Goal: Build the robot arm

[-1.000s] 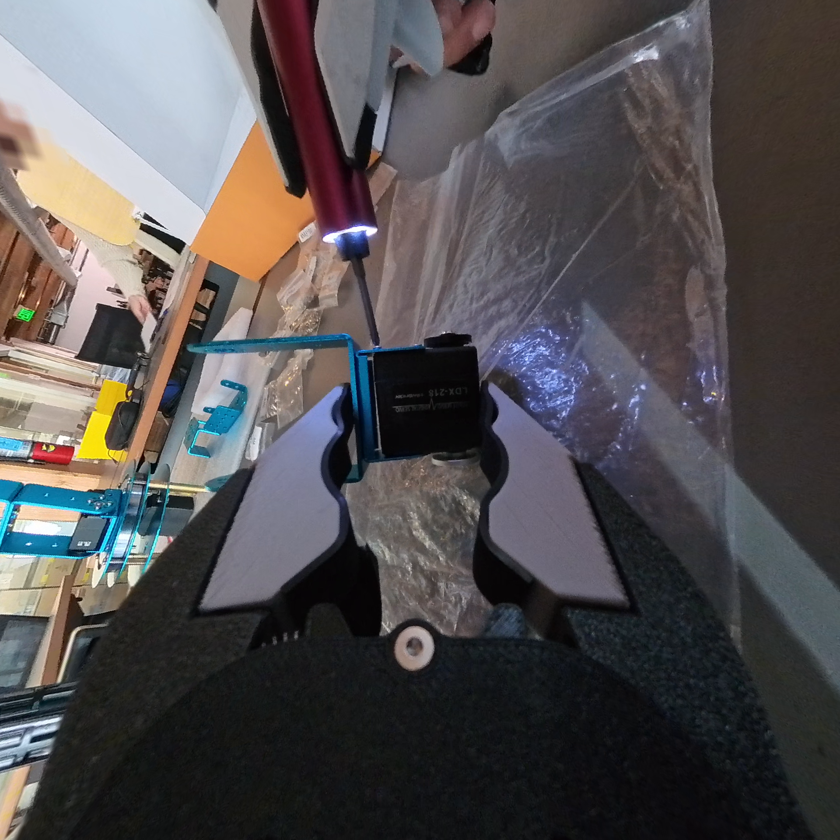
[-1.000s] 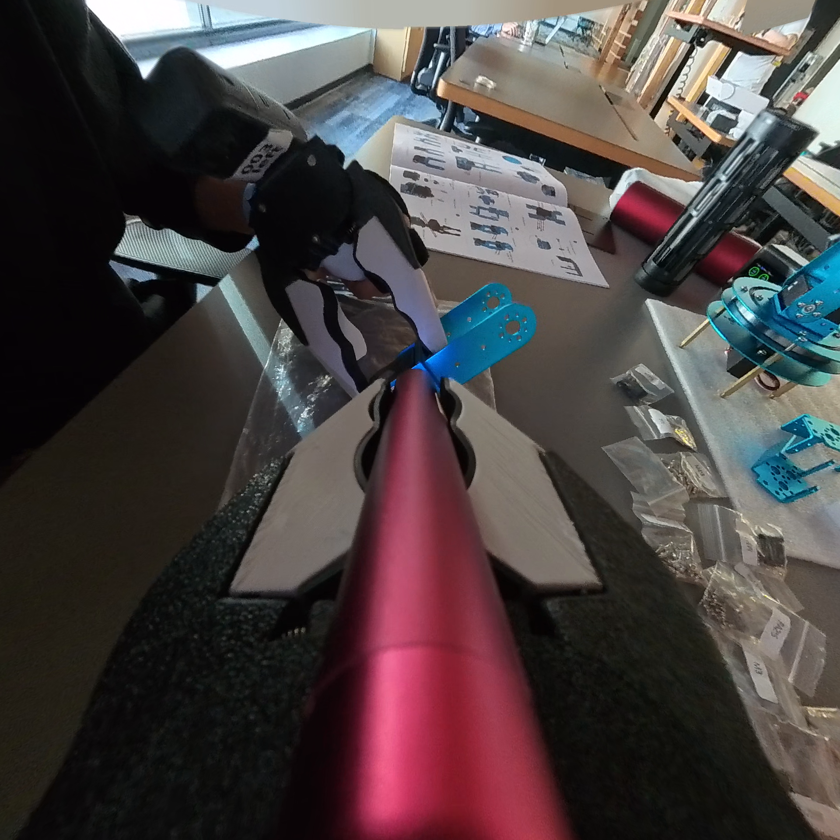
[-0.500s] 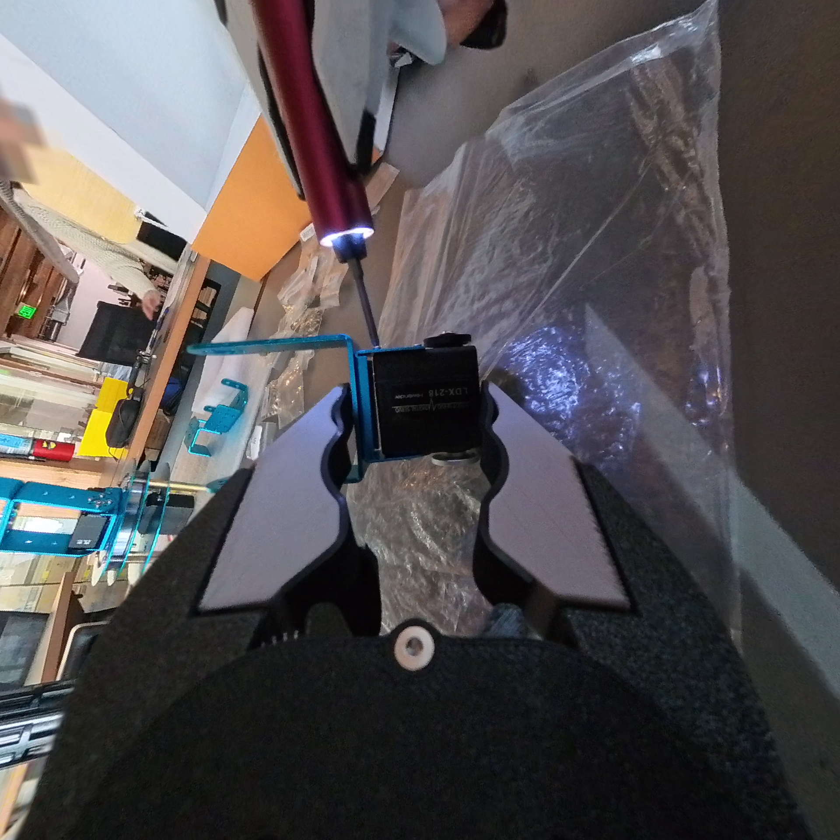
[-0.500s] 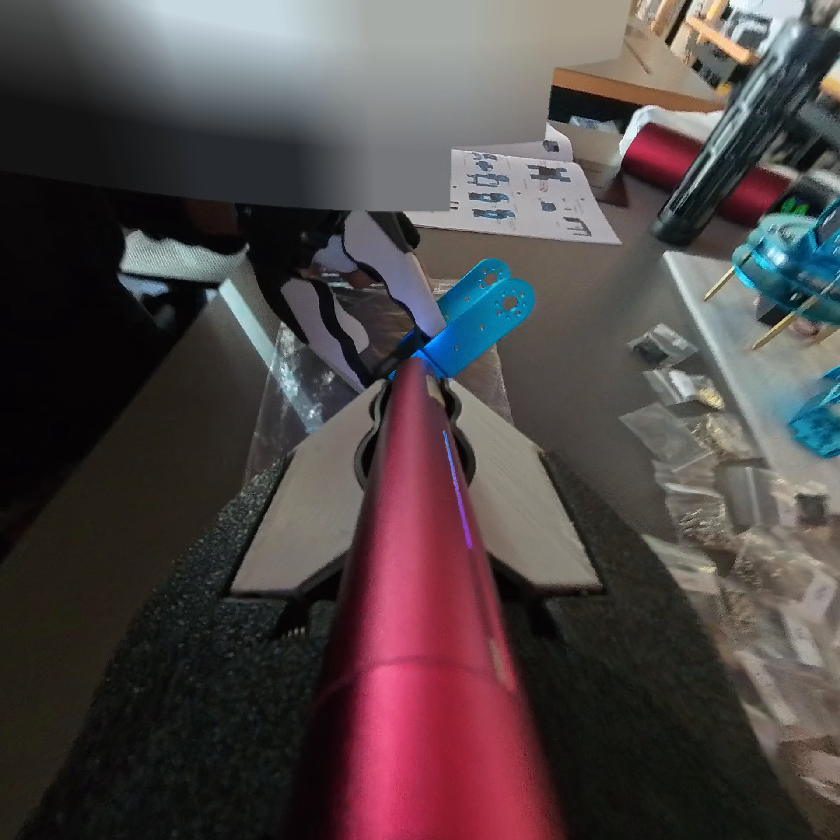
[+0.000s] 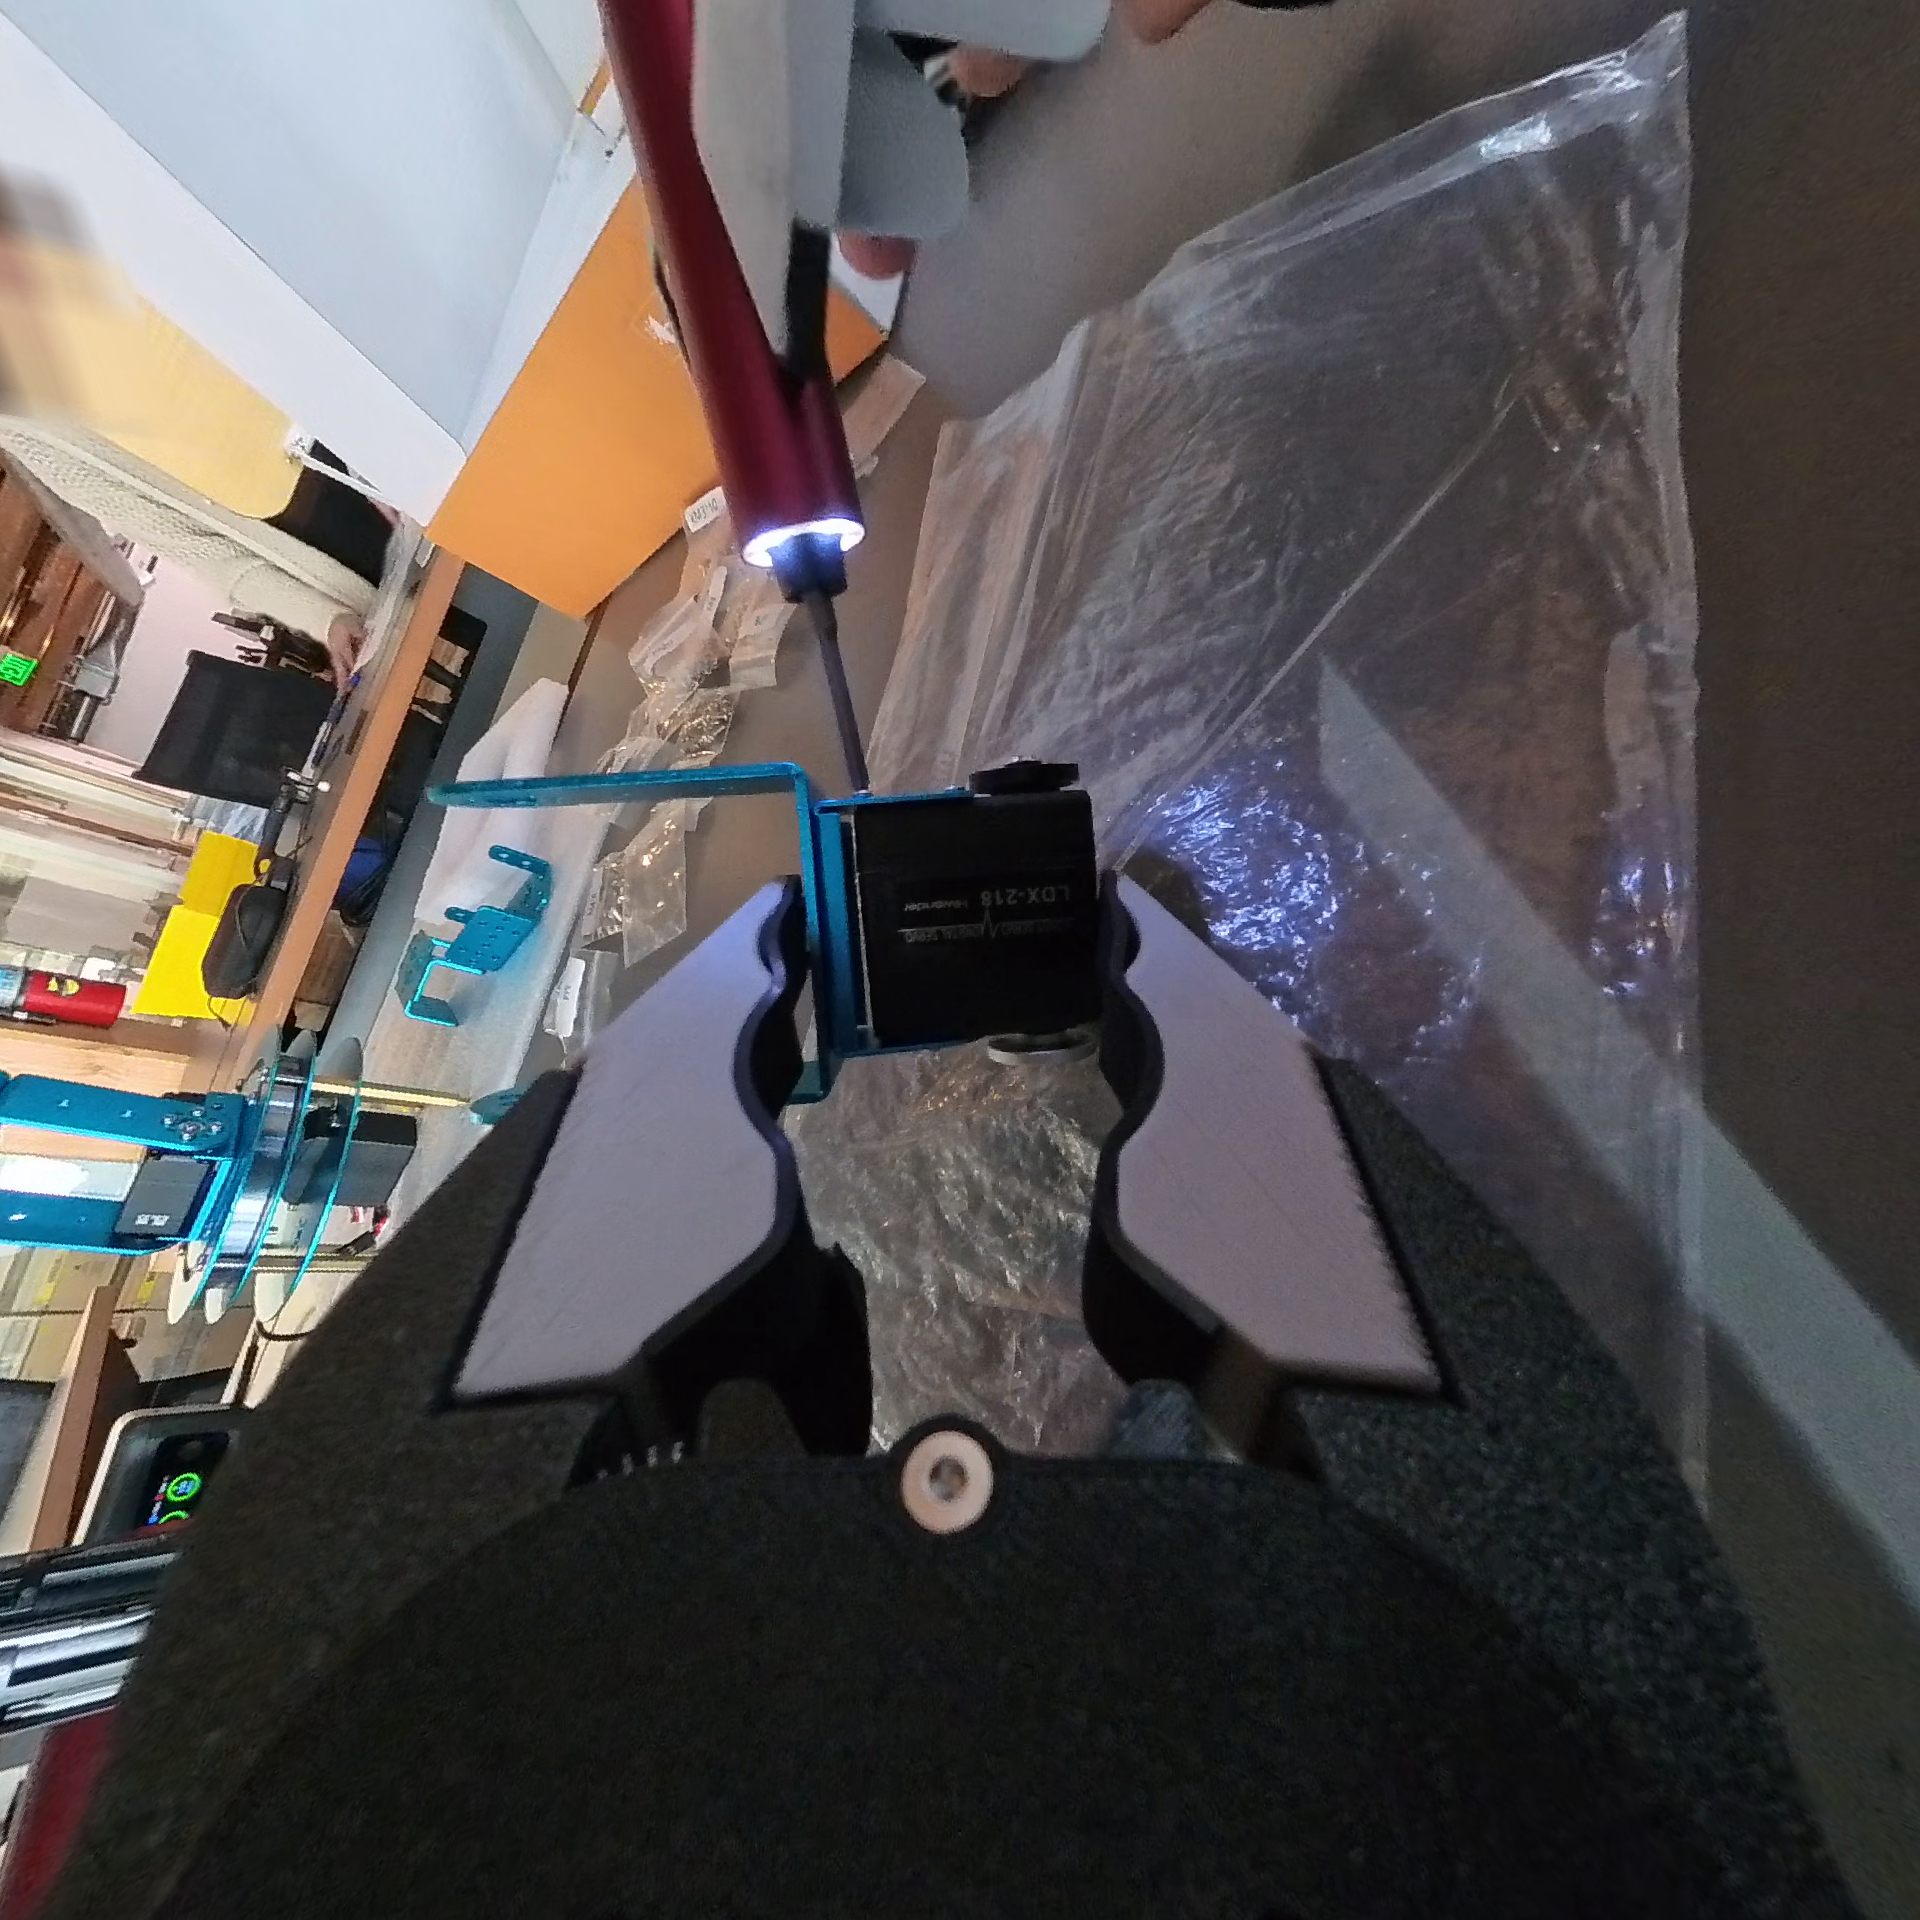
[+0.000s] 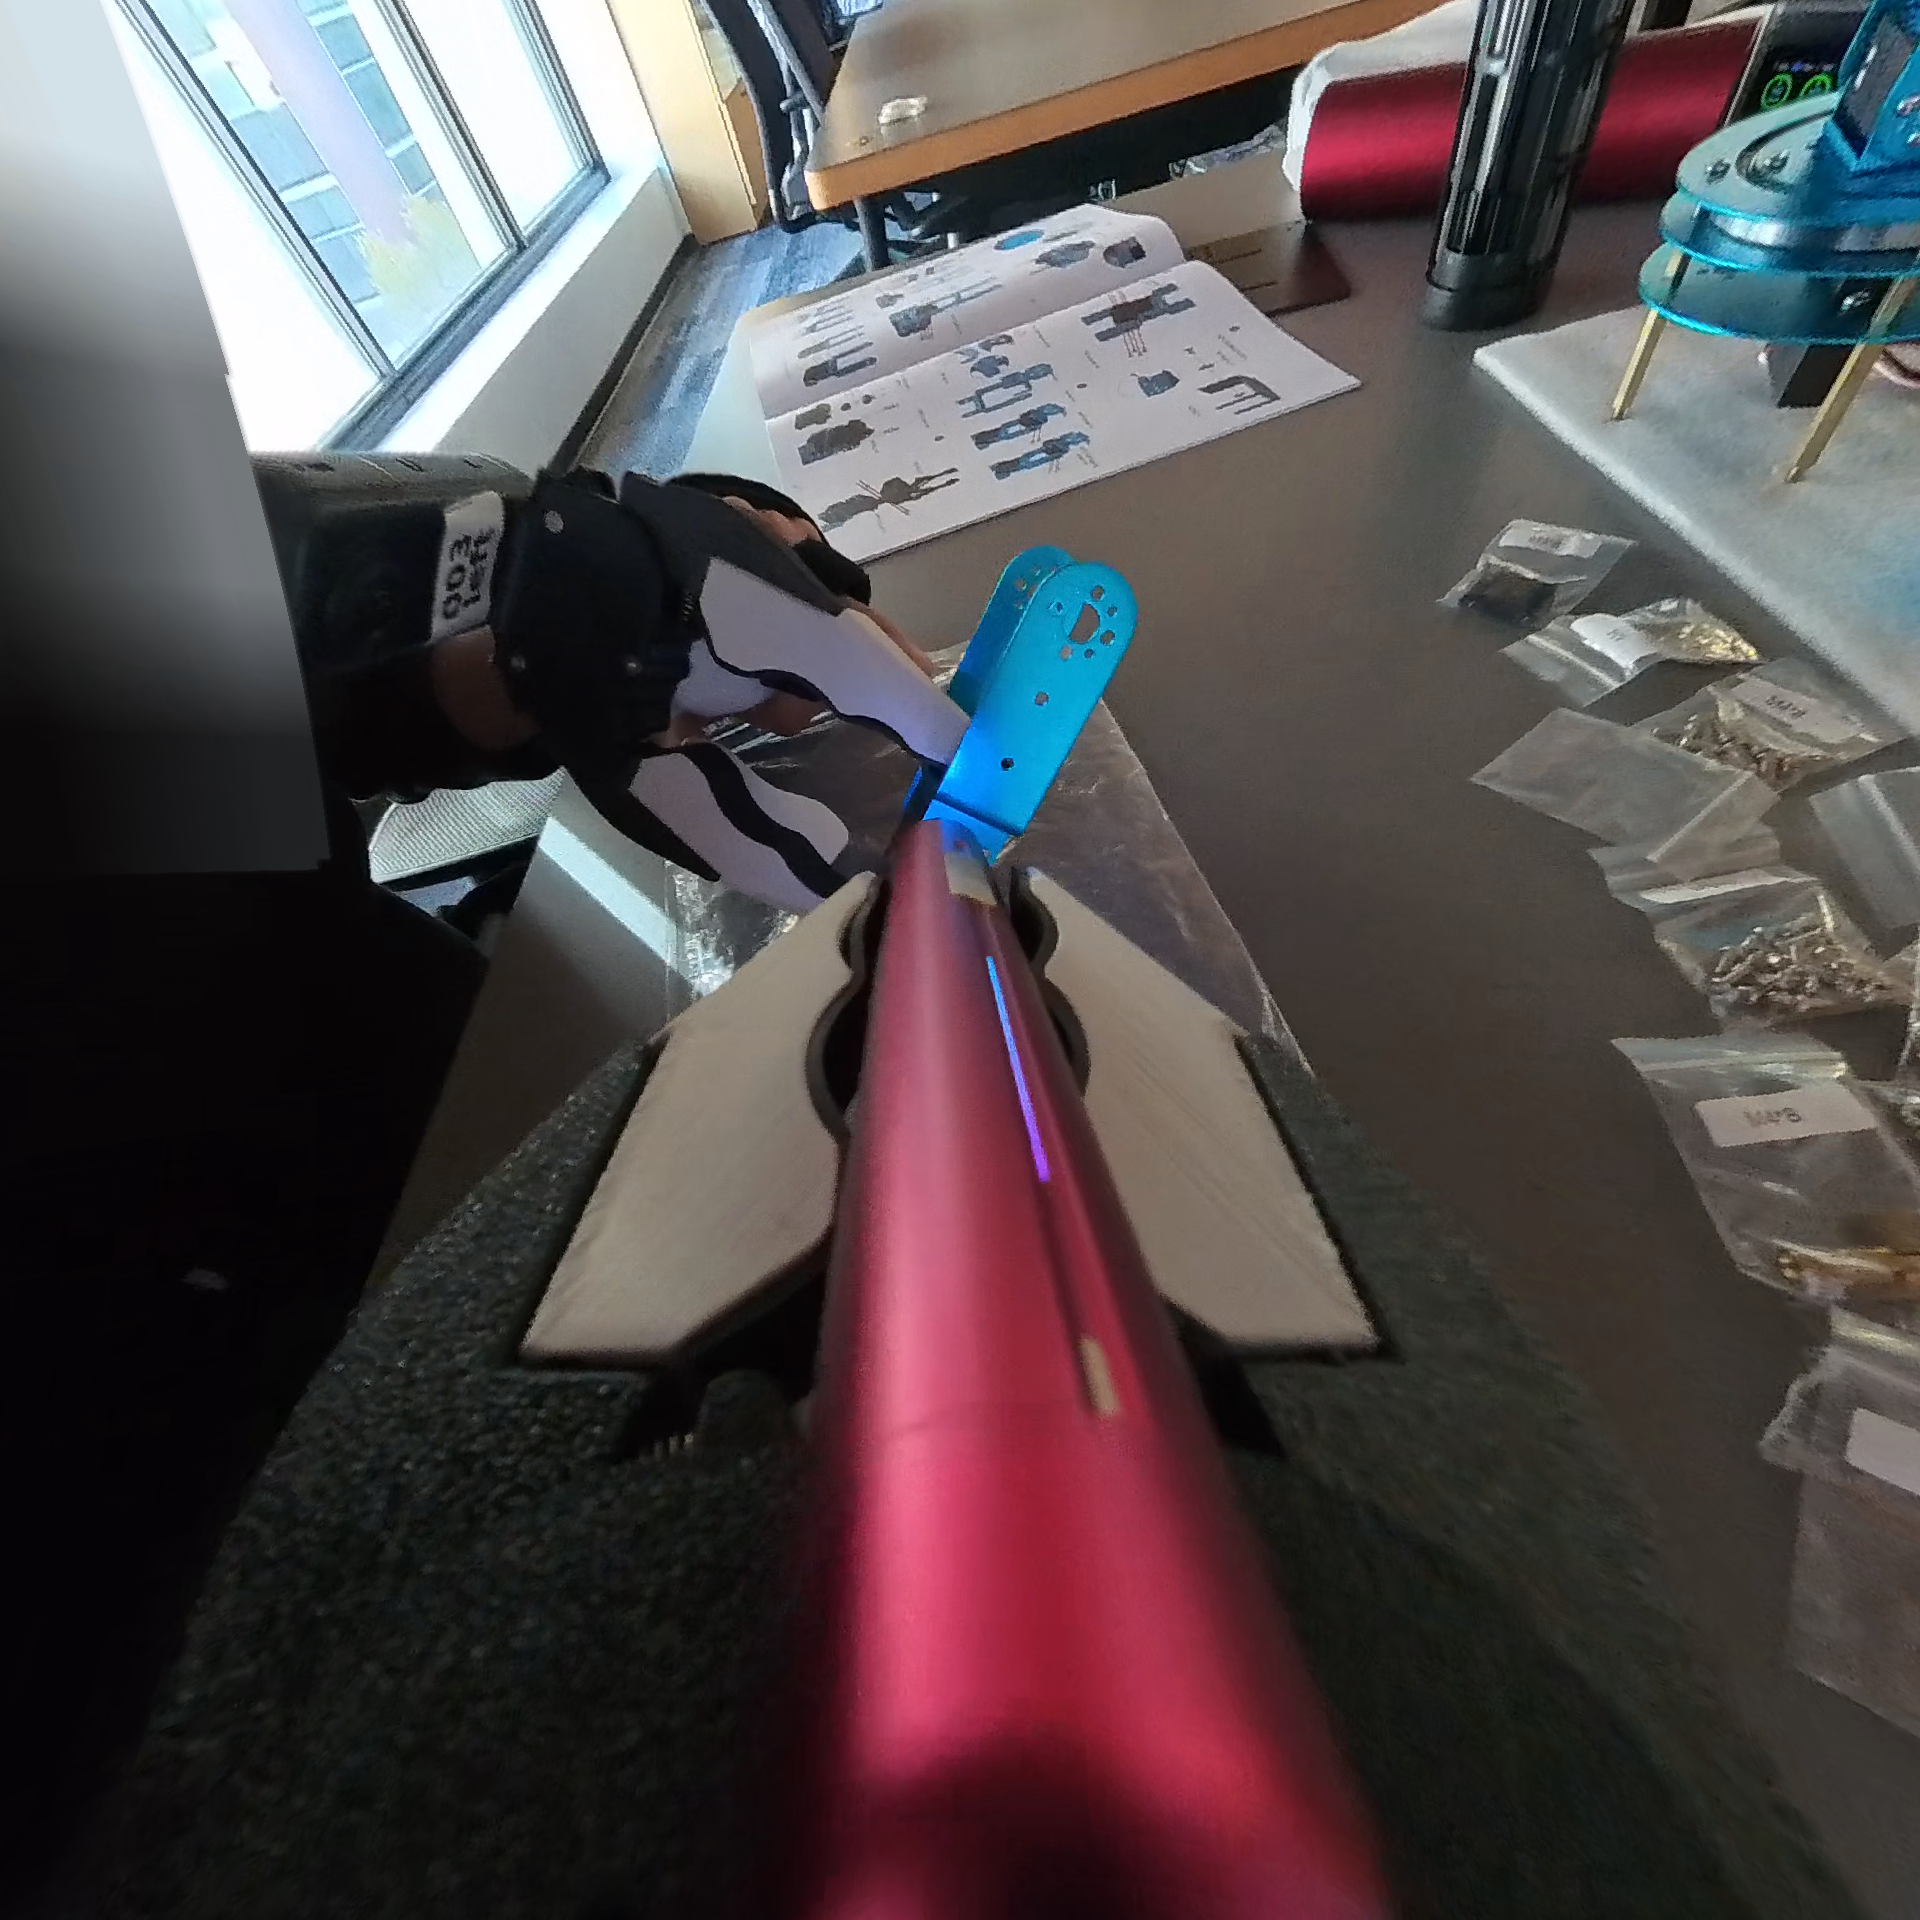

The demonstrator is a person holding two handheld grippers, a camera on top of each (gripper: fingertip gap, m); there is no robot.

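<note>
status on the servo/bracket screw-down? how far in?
Done: the black servo sits inside the blue bracket, and the left claw is shut on the pair over the plastic bag.
In hand: the right claw grips the red electric screwdriver, light on, bit at the bracket's top edge.
Left: whether the screw is seated can't be seen; screw packets lie nearby.

Open instruction booklet (image 6: 1049, 364), small bags of screws (image 6: 1766, 935) — black bottle (image 6: 1507, 156), clear plastic bag (image 5: 1351, 623).
</note>
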